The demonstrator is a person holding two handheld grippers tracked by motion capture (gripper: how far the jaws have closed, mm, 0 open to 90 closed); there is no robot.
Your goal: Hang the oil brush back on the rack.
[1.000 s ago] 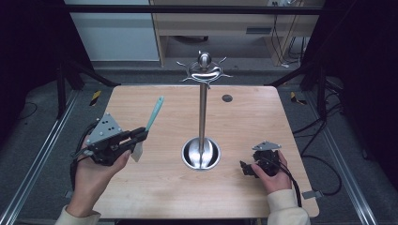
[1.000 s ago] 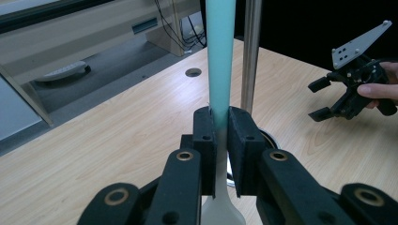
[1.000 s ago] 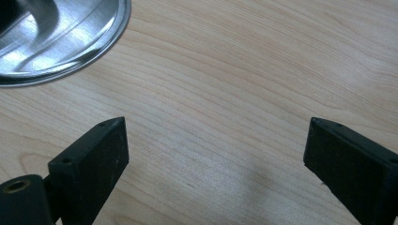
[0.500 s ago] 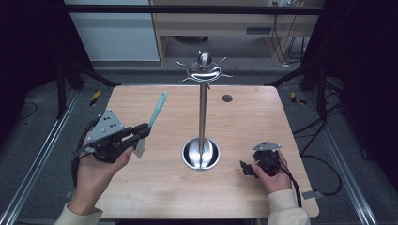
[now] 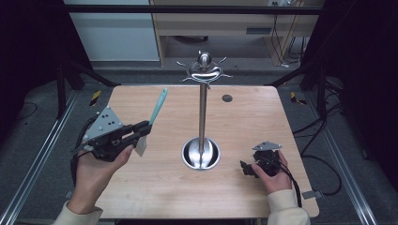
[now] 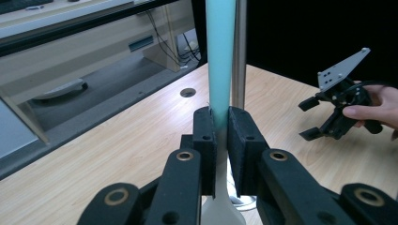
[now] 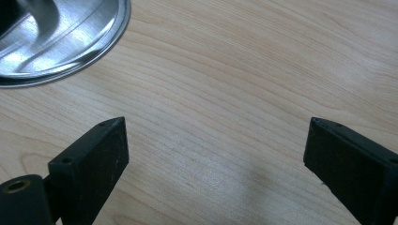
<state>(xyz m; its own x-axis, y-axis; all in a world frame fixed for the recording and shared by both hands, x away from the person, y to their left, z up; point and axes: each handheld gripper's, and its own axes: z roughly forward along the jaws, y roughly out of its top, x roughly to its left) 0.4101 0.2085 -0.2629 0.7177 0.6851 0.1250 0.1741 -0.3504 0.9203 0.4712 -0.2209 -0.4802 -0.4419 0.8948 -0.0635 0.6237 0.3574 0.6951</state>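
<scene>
Here, we see the pale wooden table (image 5: 244,117) bearing a tall steel hook stand (image 5: 202,117) at frame centre. Our left gripper (image 5: 141,130), centre-left, clamps a teal-handled white spatula (image 5: 157,106); keep it upright approaching the hooks. Our right gripper (image 5: 246,168), lower right, rests wide and empty.

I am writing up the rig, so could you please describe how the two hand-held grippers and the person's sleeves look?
Both the left hand-held gripper and the right hand-held gripper are black, with two flat rectangular jaws, brass-coloured pivot rings, a grey triangular plate with small holes on top, and a trailing black cable. The sleeves are cream.
</scene>
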